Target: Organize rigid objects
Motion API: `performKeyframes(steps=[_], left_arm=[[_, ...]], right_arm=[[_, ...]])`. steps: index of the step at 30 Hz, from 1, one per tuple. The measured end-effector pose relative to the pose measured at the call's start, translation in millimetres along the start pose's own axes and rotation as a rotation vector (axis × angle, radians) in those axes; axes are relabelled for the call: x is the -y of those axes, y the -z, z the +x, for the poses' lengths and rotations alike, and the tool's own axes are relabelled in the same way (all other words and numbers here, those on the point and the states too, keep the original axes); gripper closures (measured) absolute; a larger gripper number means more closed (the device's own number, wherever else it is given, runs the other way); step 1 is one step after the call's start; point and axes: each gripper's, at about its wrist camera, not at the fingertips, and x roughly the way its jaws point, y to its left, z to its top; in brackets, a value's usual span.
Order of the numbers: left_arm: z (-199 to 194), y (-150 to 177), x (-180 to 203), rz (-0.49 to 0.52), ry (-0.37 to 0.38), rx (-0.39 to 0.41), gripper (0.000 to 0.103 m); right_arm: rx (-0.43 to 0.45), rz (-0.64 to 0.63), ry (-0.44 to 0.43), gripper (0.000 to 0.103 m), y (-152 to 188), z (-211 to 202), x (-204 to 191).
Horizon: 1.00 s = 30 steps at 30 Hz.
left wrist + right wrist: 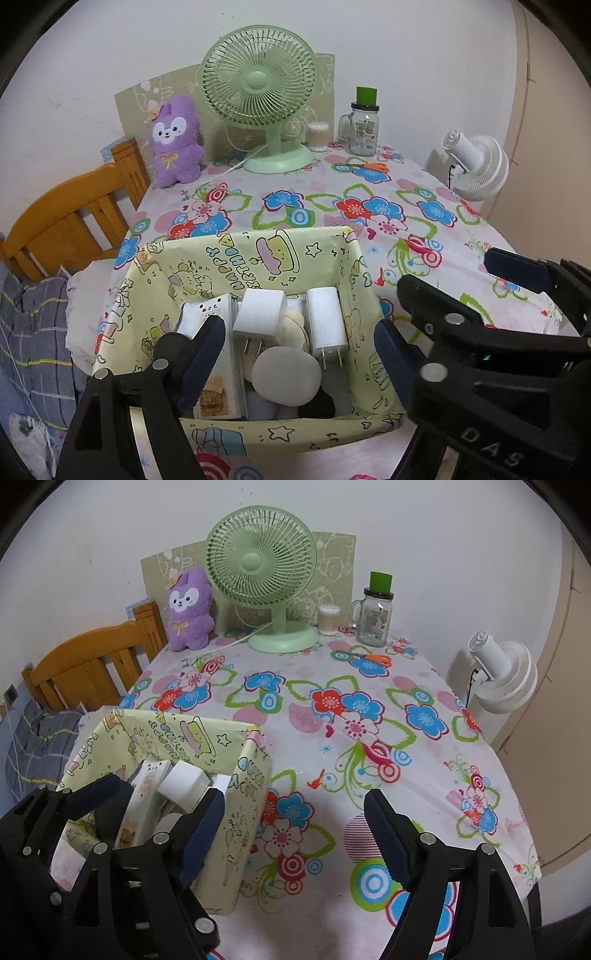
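Now left gripper [299, 354] spread wide, empty, over yellow fabric bin [258, 254] — white chargers [327, 319], grey stone [286, 376], carton [218, 369] between its fingers. Right gripper [295, 834] also agape — bin just left.

Items low in the box [258, 258] lie hidden beneath the grey stone [286, 376].

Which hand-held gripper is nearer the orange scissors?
Right. The right hand-held gripper hovers over open tablecloth facing the scissors; the left hand-held gripper sits over the yellow box, further left.
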Motion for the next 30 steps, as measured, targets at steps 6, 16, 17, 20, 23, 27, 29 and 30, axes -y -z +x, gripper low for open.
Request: performKeyframes(steps=[6,16,17,20,23,27,29,30], left_arm=[[-15,-1,12,0.009,-0.001,0.030,0.009],[-37,-3,36,0.034,0.012,0.078,0.003],[-39,-3,38,0.037,0.015,0.085,0.003],[-45,-4,45,0.046,0.022,0.098,0.001],[-50,-4,51,0.059,0.028,0.107,0.000],[-56,-5,59,0.077,0.038,0.121,0.000],[-60,-5,61,0.082,0.038,0.131,0.000],[-61,-5,61,0.080,0.034,0.135,0.000]], right_arm=[[0.030,0.025,-0.006,0.017,3,-15,16],[0.078,0.060,0.045,0.011,11,-42,41],[0.090,0.061,0.053,0.010,11,-47,44],[0.113,0.072,0.070,0.007,14,-56,51],[0.125,0.079,0.081,0.006,15,-63,57],[0.141,0.089,0.101,0.005,18,-72,64],[0.148,0.096,0.112,0.005,19,-76,68],[0.151,0.101,0.118,0.005,19,-78,70]])
